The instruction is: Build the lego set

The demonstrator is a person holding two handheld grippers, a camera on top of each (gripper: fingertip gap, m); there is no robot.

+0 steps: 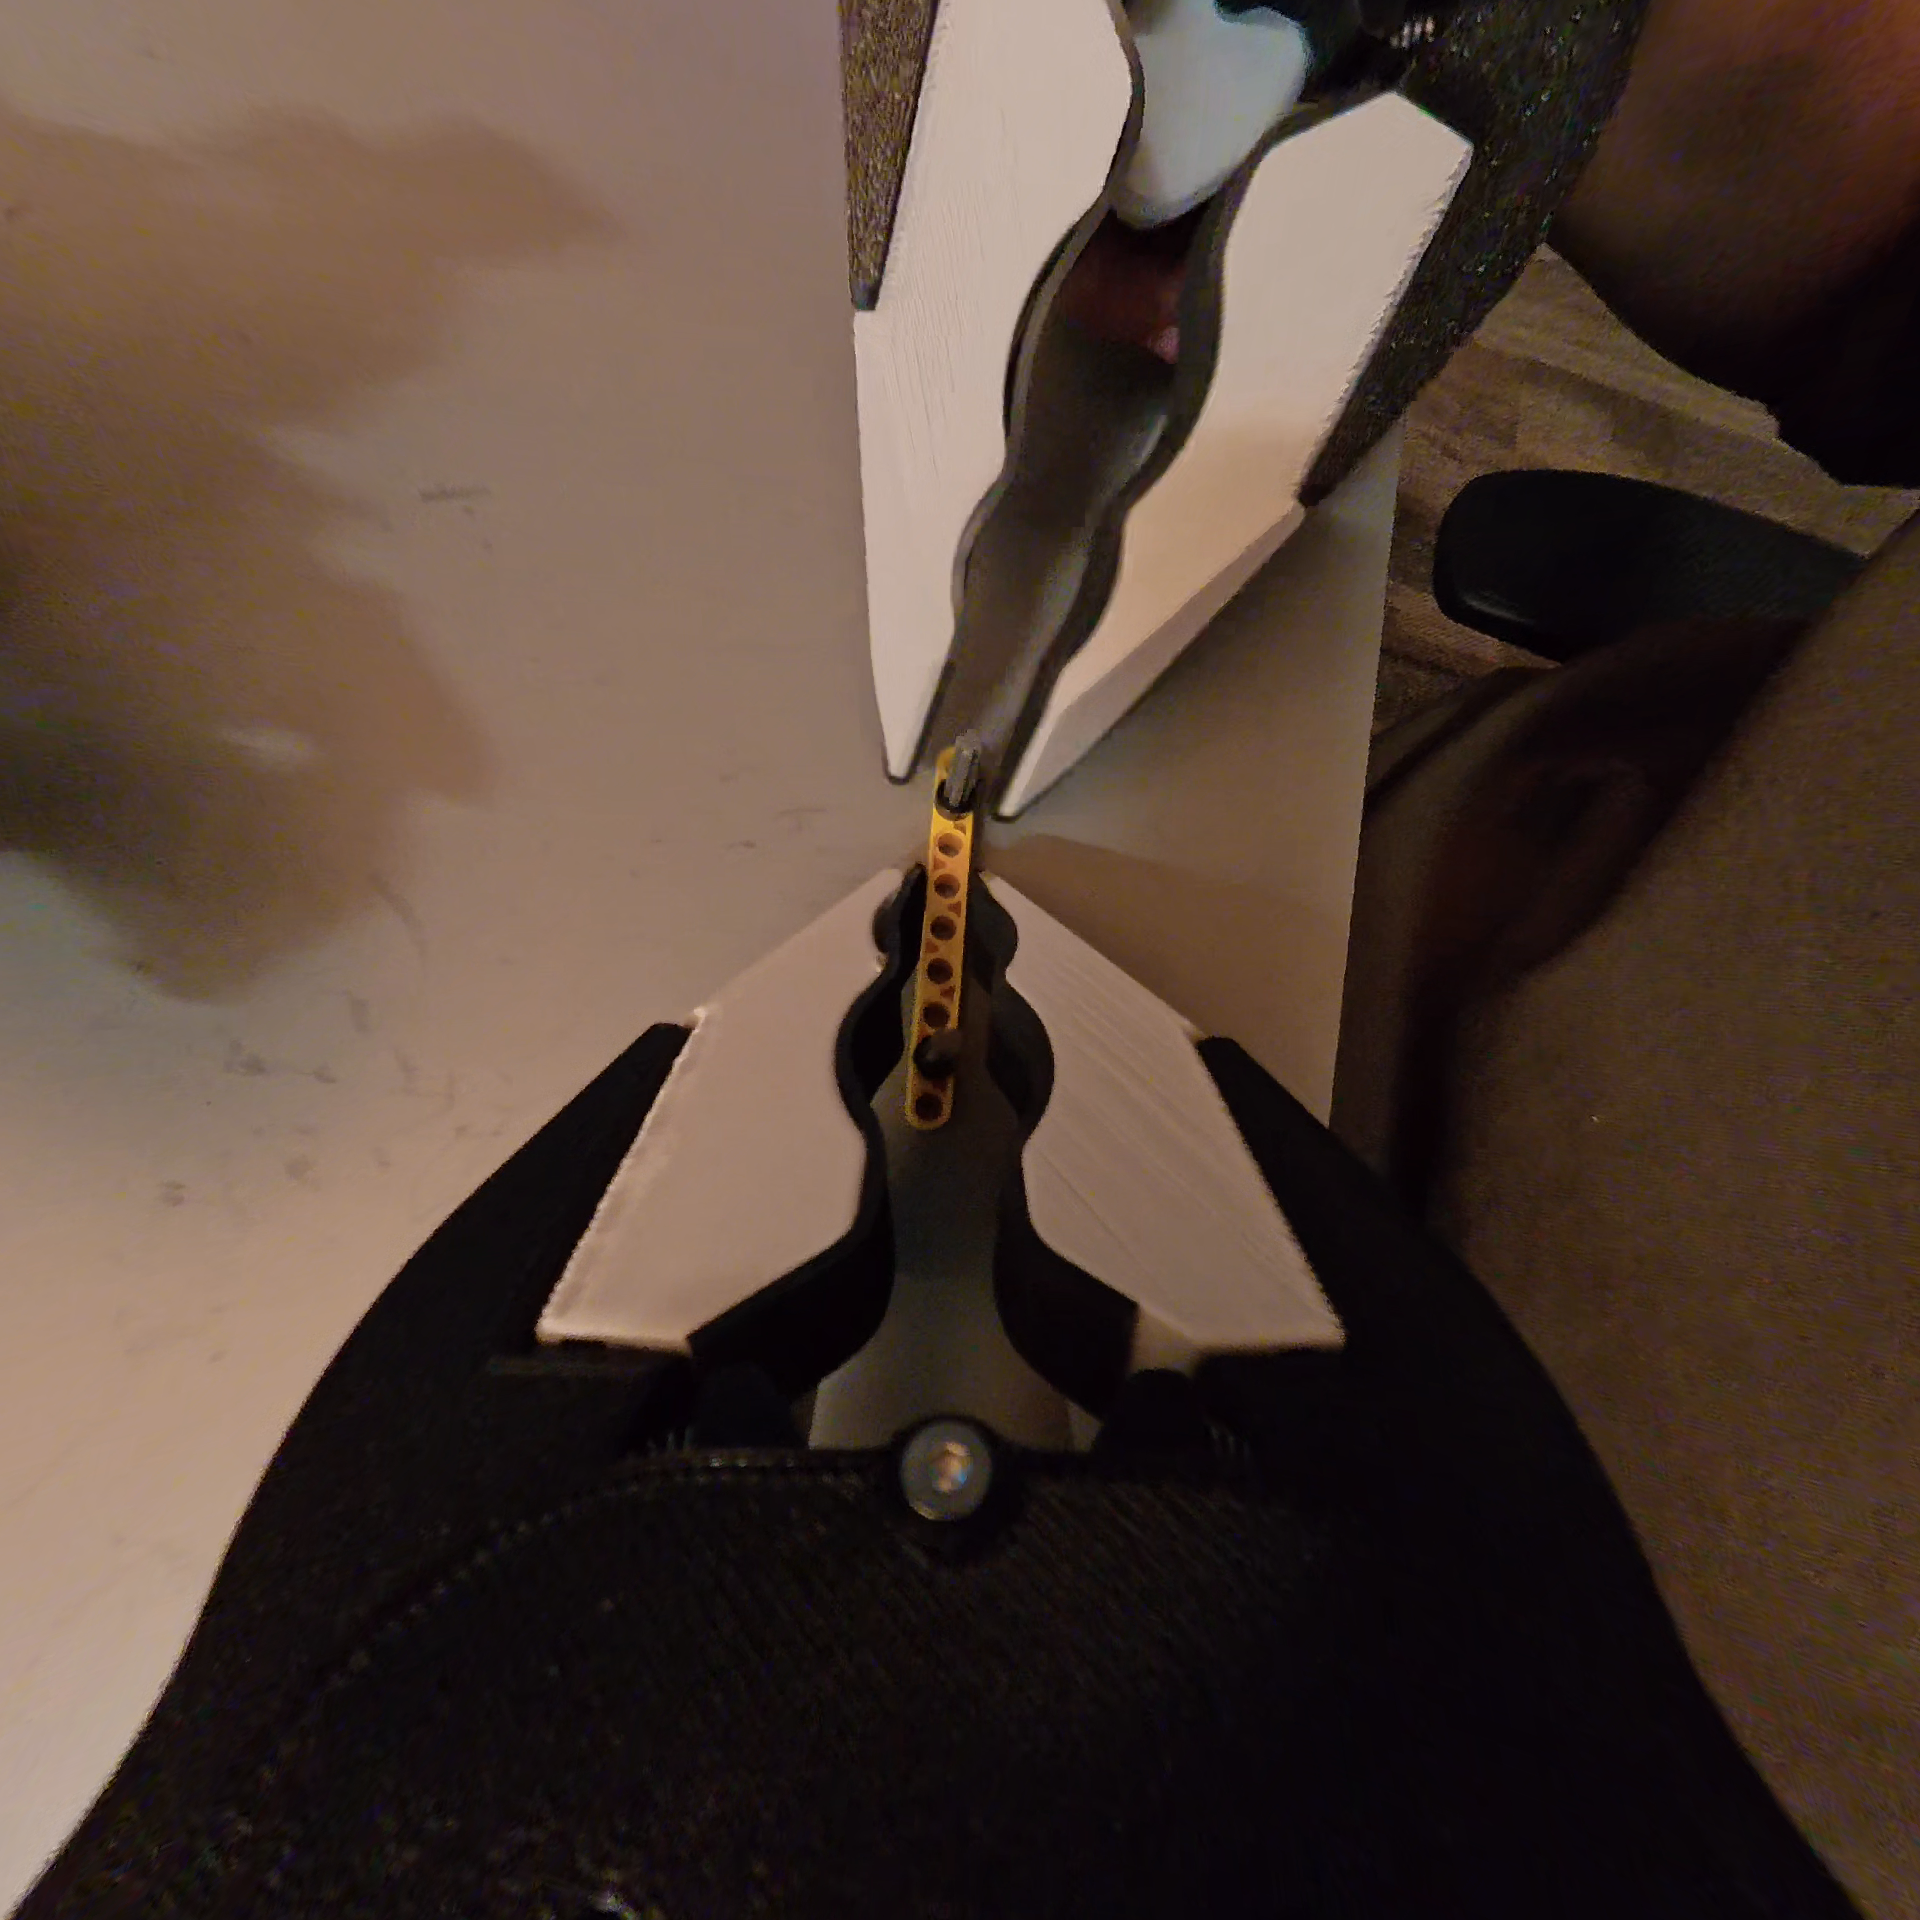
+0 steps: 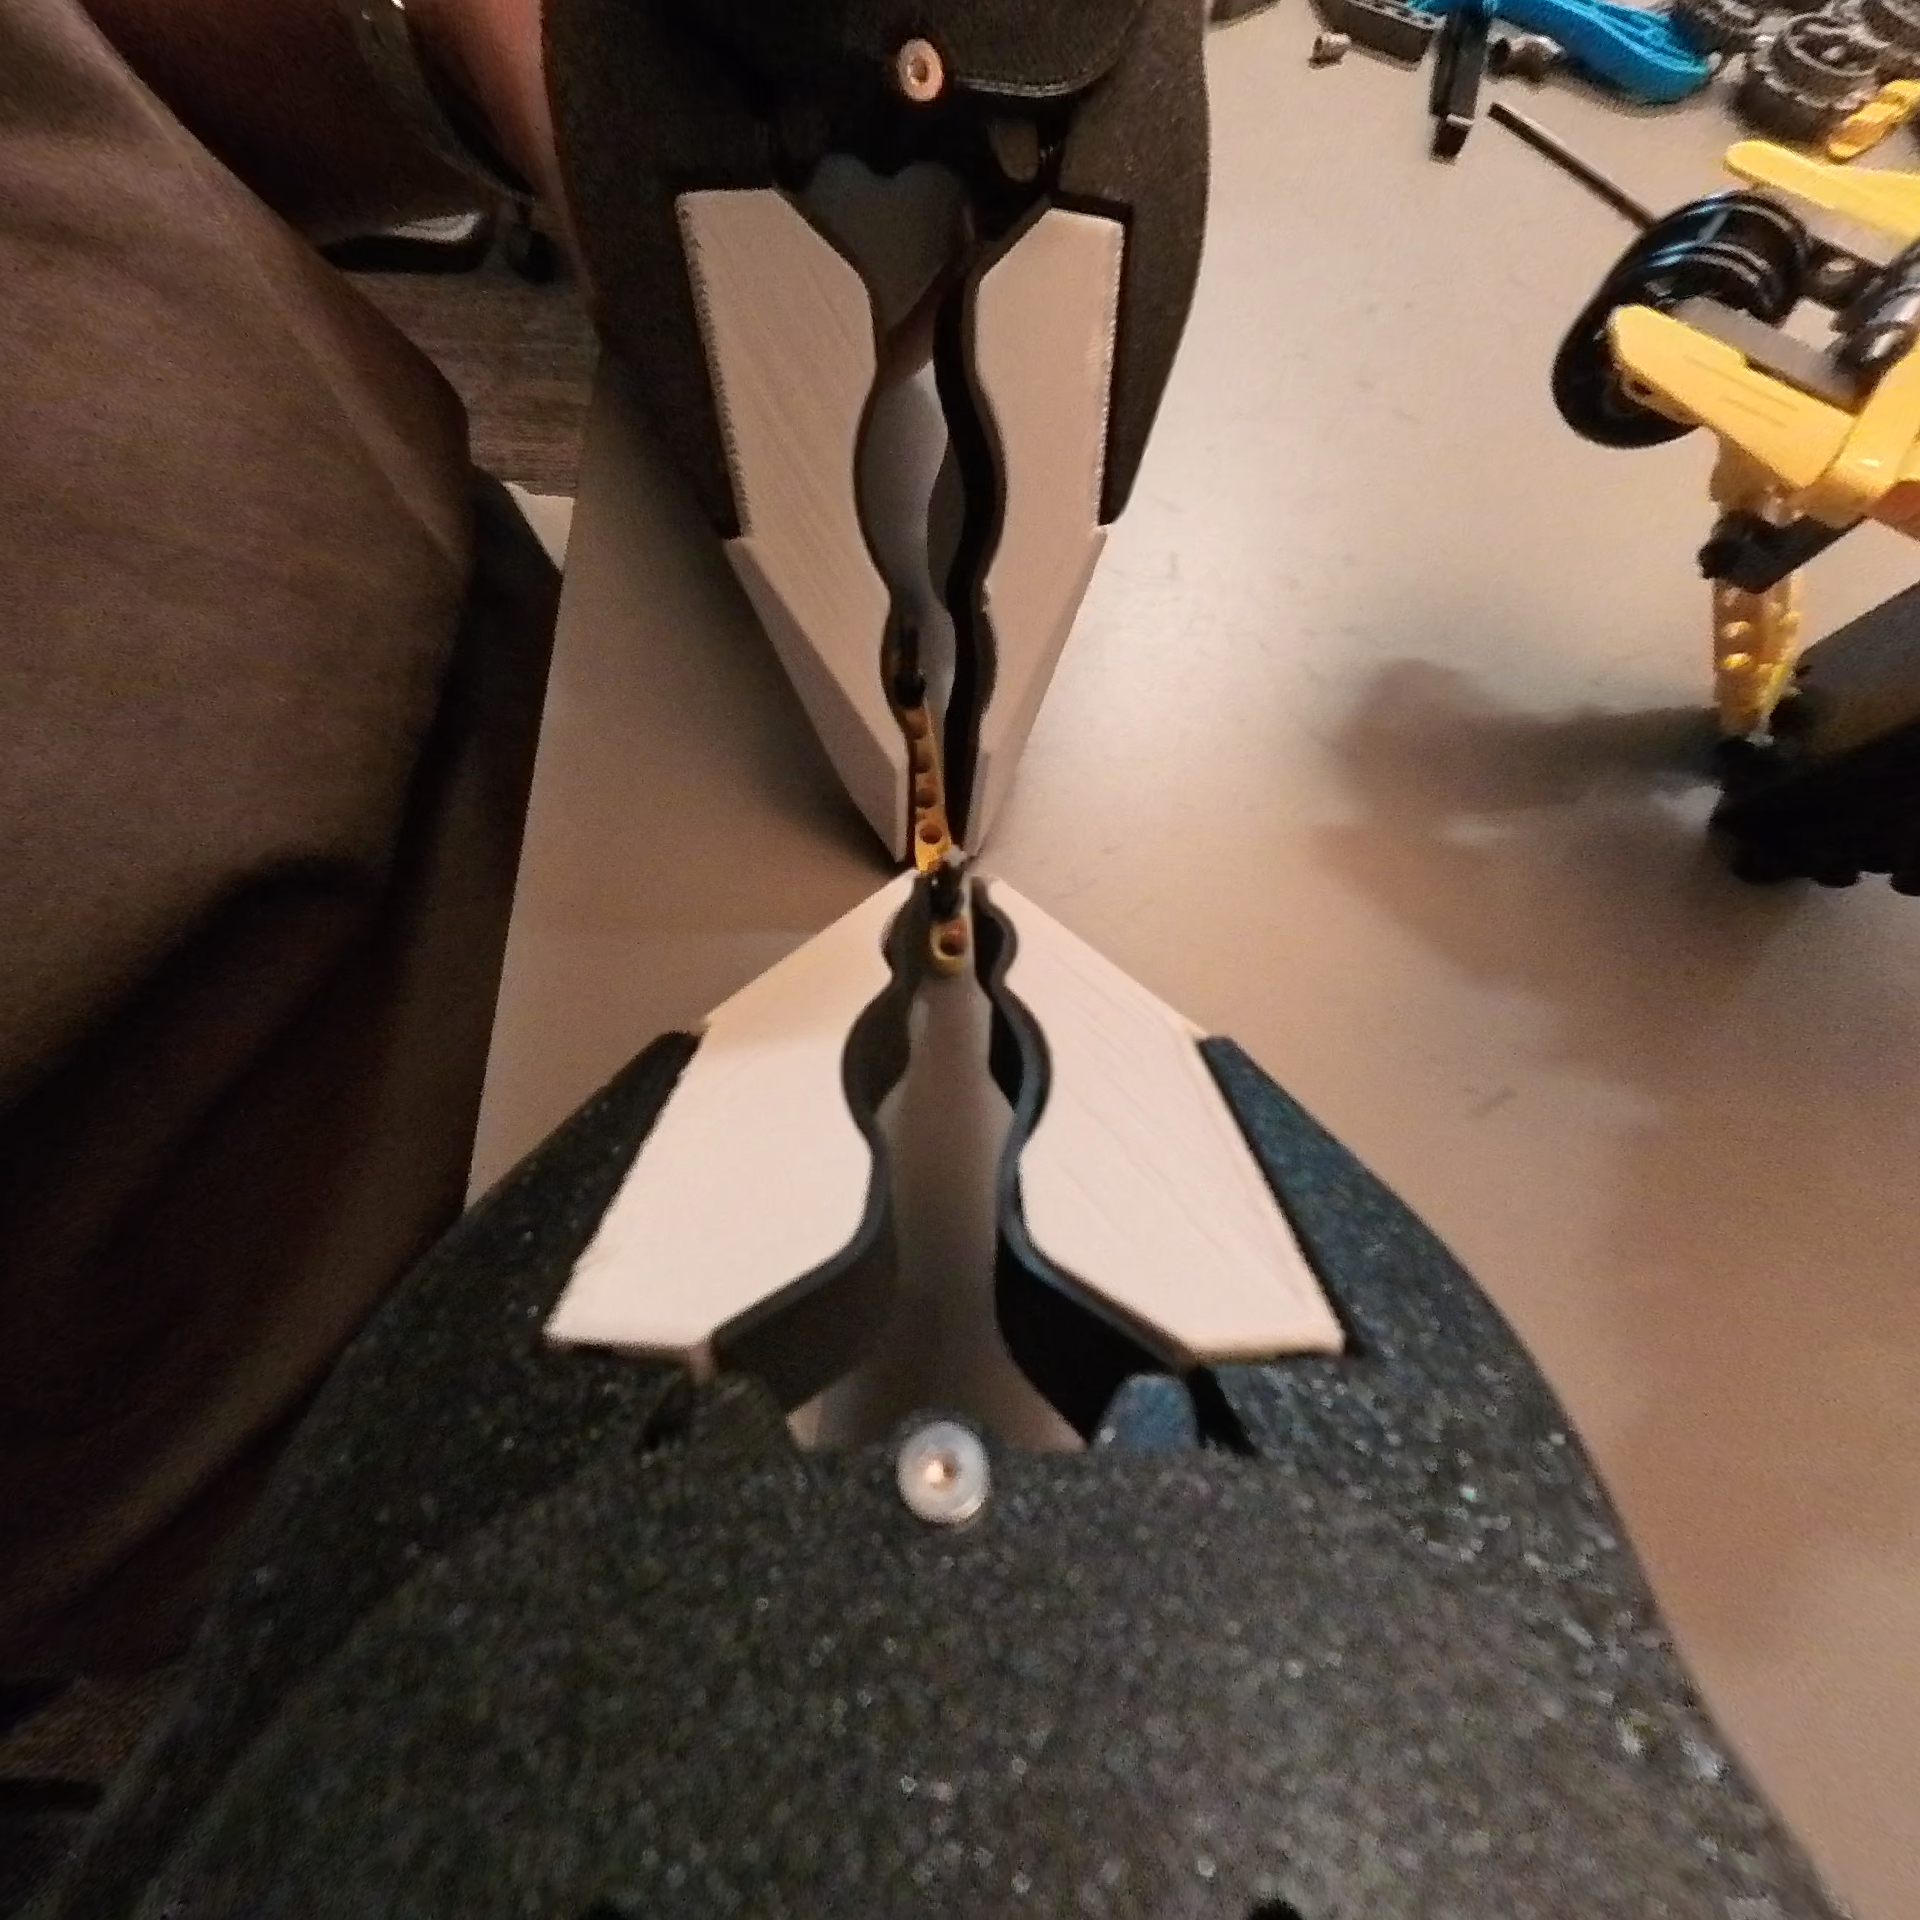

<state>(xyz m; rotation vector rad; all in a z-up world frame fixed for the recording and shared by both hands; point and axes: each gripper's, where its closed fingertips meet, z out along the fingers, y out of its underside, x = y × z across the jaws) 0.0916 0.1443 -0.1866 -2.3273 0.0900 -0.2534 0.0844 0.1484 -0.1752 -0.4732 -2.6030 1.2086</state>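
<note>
A thin yellow beam with a row of holes (image 1: 948, 935) is held between the two grippers above a pale table (image 1: 468, 1091). My left gripper (image 1: 945, 878) is shut on the beam's near half, where a small black pin (image 1: 940, 1051) sticks out of one hole. My right gripper (image 1: 951, 795) comes from the top, tip to tip with the left, shut on a small dark pin (image 1: 961, 764) at the beam's far end. In the right wrist view my right gripper (image 2: 940, 881) pinches that pin (image 2: 942, 896) and the left gripper (image 2: 935, 847) holds the beam (image 2: 923, 769).
A yellow and black toy vehicle model (image 2: 1766, 343) stands on the table at the right. Loose black, blue and yellow parts (image 2: 1610, 52) lie at the far right. The table edge (image 2: 540, 727) is close, with a person's dark clothing (image 2: 208, 727) and a black armrest (image 1: 1621, 571) beyond. The tips of both grippers are at nearly the same place.
</note>
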